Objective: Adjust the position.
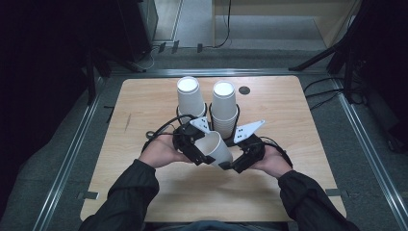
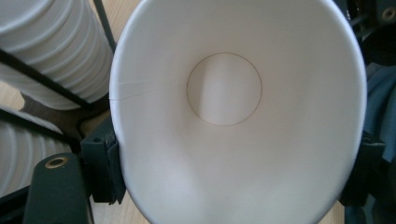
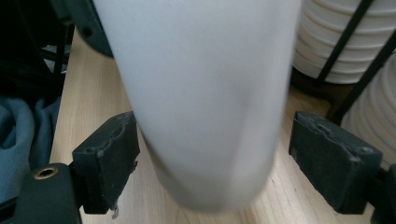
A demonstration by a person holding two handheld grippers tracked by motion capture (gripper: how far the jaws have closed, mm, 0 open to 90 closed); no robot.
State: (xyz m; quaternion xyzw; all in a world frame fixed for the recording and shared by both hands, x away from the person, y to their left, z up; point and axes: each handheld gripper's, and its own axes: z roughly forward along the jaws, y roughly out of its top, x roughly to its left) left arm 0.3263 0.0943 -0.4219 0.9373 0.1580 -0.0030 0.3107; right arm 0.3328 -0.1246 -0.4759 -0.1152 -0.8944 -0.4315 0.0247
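Hands meet over the wooden table (image 1: 144,192), a single white paper cup (image 1: 215,149) lying tilted between them. The left claw (image 1: 204,155) clamps the cup's rim, squeezing its mouth oval. The right claw (image 1: 230,166) sits at the cup's closed base with jaws wide, one pad touching the wall, the other just clear. Just beyond the cup, two stacks of cups (image 1: 190,96) stand upright in black wire holders (image 1: 210,111).

2 cup stacks (image 1: 188,98), 1 loose cup (image 1: 215,148), 2 tongs (image 1: 199,154).
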